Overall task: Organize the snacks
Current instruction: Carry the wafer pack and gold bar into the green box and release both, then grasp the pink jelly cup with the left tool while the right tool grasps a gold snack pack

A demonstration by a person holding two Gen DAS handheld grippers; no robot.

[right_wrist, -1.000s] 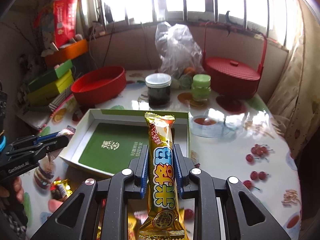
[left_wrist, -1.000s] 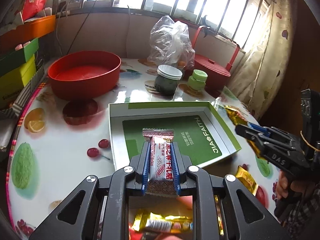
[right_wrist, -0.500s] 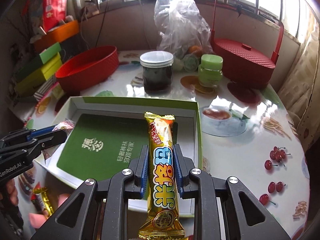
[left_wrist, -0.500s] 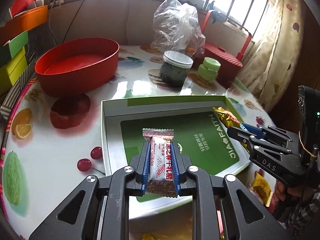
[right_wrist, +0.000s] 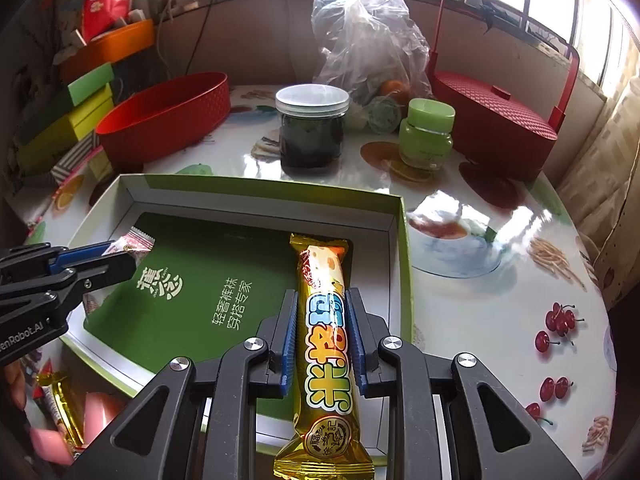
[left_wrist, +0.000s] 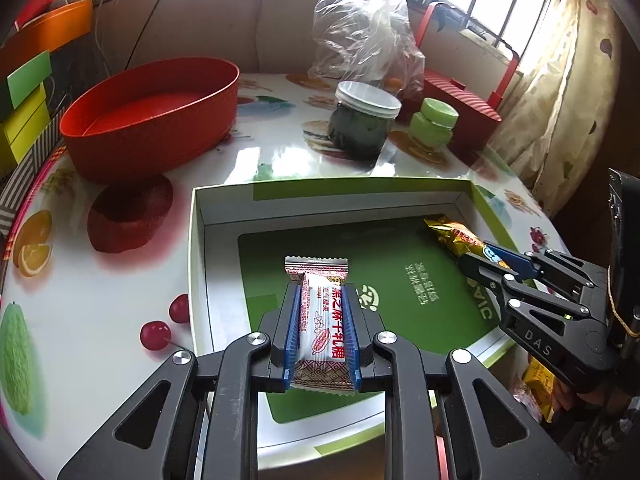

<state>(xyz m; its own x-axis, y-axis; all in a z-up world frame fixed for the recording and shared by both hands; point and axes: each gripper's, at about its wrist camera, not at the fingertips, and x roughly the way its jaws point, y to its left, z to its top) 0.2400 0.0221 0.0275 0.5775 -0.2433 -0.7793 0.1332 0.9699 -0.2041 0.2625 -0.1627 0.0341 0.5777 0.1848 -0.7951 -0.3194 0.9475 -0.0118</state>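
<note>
Gold-wrapped snack bar point(right_wrist: 326, 332) and white-and-red candy packet point(left_wrist: 320, 332) — clamped over the shallow green-and-white box point(left_wrist: 196, 248).
Right gripper point(right_wrist: 322, 340) and left gripper point(left_wrist: 320, 334) each hold one — neither released; more wrappers wait near.

The black left gripper point(left_wrist: 322, 328) with blue pads points steeply down, jaws clamped on a white-and-red candy wrapper point(left_wrist: 321, 322); to its right the matching right gripper point(right_wrist: 322, 338) pinches a long gold snack bar point(right_wrist: 325, 344)
</note>
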